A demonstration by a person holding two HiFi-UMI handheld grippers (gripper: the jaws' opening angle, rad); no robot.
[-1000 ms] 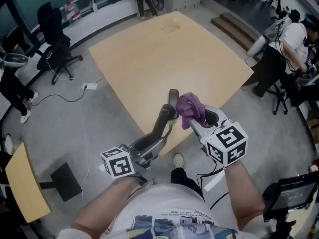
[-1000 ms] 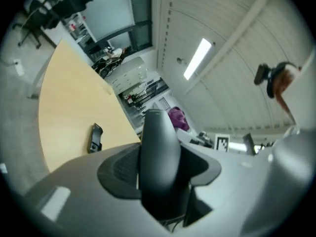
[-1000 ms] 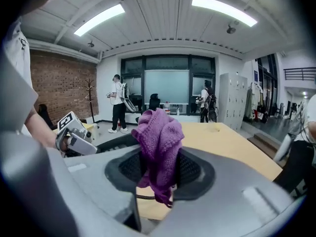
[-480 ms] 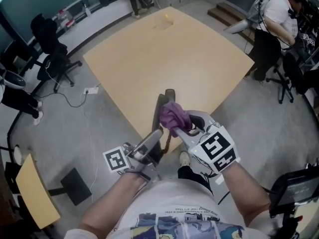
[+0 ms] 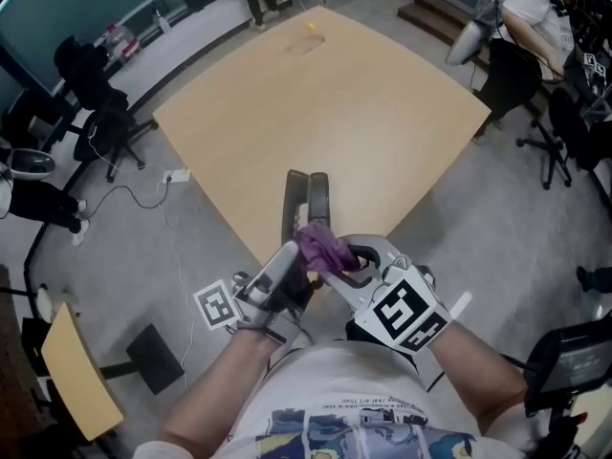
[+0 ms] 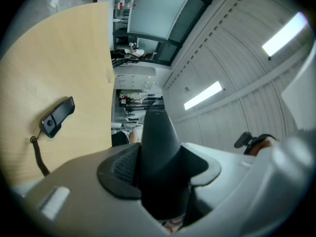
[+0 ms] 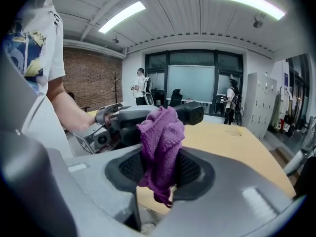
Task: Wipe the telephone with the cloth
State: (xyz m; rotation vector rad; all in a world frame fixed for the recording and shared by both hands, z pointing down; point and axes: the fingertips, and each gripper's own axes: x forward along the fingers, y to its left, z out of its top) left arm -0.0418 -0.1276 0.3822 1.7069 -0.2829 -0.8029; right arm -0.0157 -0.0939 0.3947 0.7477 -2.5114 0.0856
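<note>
**Item:** telephone handset [image 5: 293, 207], dark, lower centre of the head view, above the near corner of the table [image 5: 335, 94].

**Tools:**
- Left gripper [image 5: 285, 277]: jaws clamped on the handset's body, which fills the middle of the left gripper view.
- Right gripper [image 5: 346, 261]: jaws closed on a bunched purple cloth [image 5: 323, 247]. The wad sits at the handset's lower end.

**Associated:** second dark phone part [image 6: 57, 116] with coiled cord [image 6: 39, 157], lying flat on the table at the left of the left gripper view.

**Hazards:**
- Rubbing pressure from the cloth may twist or slide the smooth handset in its two-pad grip.
- Only a fold of cloth is nipped, so a hard stroke could drag it free.
- The cord, if it joins the two parts, could tug the lying part off the table's corner.

**Not legible:**
- Whether cloth and handset actually touch: the wad covers that spot in the head view, and they probably do.
- The cord's far end.
- The handset's underside.
- The left jaw pads' exact seating behind the dark body.
</note>
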